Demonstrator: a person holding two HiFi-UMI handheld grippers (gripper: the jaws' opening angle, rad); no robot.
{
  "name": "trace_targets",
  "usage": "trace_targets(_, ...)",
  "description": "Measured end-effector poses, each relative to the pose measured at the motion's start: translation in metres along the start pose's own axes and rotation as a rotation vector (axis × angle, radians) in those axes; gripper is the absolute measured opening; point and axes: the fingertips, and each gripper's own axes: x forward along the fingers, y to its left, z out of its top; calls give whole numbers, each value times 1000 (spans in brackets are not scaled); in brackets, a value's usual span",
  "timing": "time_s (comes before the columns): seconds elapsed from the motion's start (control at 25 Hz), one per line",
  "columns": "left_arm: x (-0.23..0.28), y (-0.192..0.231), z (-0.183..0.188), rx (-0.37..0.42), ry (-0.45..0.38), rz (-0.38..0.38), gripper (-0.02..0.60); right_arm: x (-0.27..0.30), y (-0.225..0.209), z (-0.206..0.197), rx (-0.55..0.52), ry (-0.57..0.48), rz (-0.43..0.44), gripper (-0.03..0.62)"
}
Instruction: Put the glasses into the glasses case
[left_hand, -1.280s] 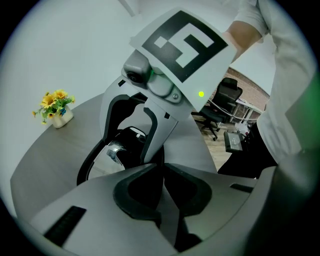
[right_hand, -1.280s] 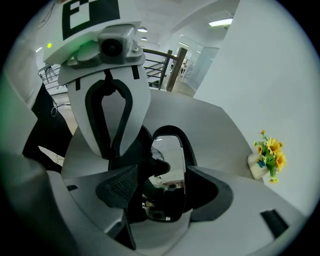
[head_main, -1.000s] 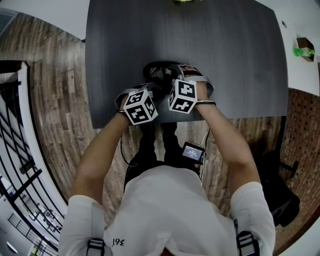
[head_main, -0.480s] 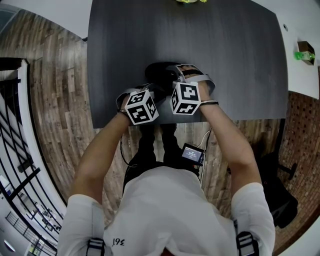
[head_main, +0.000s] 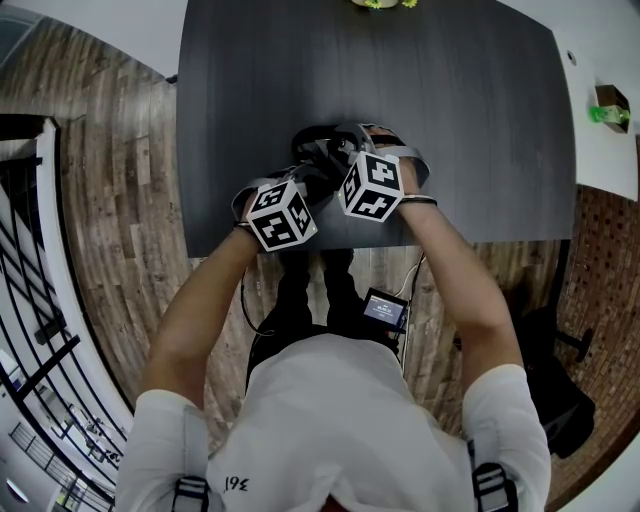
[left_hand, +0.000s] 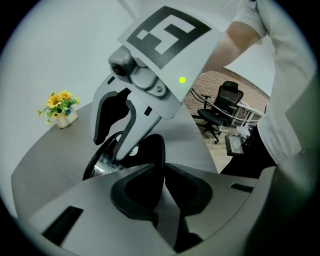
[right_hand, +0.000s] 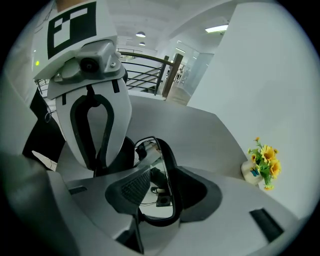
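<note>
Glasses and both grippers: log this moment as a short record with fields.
right gripper: closed on the glasses, one black-framed lens upright between its jaws, which are opening
left gripper: pads on a black rounded piece, jaws opening; case or part of the glasses, cannot tell
table: dark
flowers: small pot near the table's far edge, apart from both grippers

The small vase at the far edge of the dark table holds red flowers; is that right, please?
Not quite: the flowers are yellow, not red, as the right gripper view shows. The small vase does stand at the far edge of the dark table.
</note>
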Motion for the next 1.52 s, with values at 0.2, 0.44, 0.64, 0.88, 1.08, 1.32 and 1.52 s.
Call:
trace_targets(0.2, -7, 4, 4, -20, -24, 15, 63, -2, -1, -1, 22, -7, 0, 187)
trace_targets(0.44, -13, 9, 5, -46, -44, 28, 66, -5, -1, -5, 44, -11, -4, 206)
trace_targets(0.64, -19, 15, 10, -79, -67, 55, 67, -11, -5, -6, 44, -13, -20, 207)
trace_targets(0.88, -23, 14, 7, -96, -73, 61, 67, -12, -1, -9, 57, -8, -13, 207)
trace_targets(1.08, -25, 13, 5, -108, -80, 68, 67, -14, 0, -11, 62, -6, -22, 207)
trace_targets(1.32, -37, 23, 10, -165, -132, 104, 67, -21, -1, -15, 68, -3, -38, 207)
trace_targets(1.52, -48, 35, 12, -261, -192, 164, 67, -26, 0, -21, 87, 1, -48, 206)
